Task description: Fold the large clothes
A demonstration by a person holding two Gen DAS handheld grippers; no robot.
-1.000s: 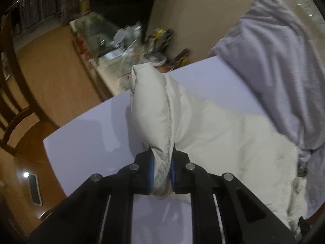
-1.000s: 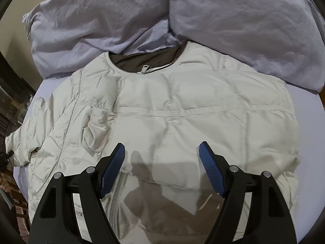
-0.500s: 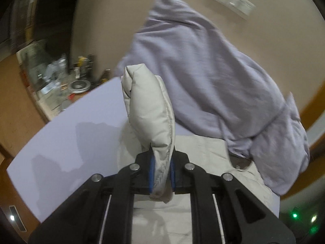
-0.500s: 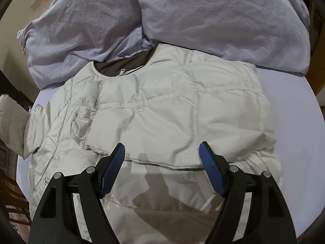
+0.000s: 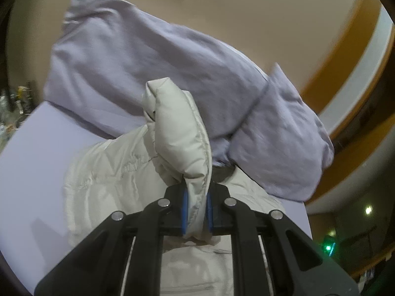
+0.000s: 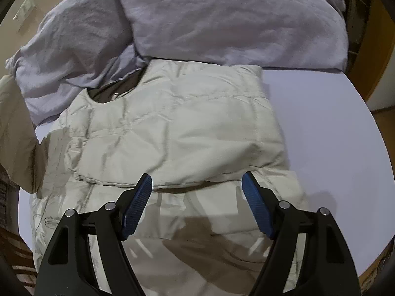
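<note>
1. The left gripper (image 5: 196, 212) has its blue fingers (image 5: 184, 212) clamped tight on the sleeve (image 5: 180, 133) of the cream puffer jacket (image 6: 177, 133), and the padded sleeve stands up above the grip.
2. The jacket lies spread flat on the pale lilac desk (image 6: 321, 128), front up, its dark-lined collar (image 6: 113, 91) pointing toward the bedding.
3. Its right side is already folded in across the chest, giving a straight edge.
4. The right gripper (image 6: 197, 197) hovers over the jacket's lower half, fingers (image 6: 138, 204) spread wide, nothing between them.
5. Behind the jacket, two lilac pillows (image 6: 222, 19) are heaped against the beige wall (image 5: 246, 12), touching the collar.
</note>
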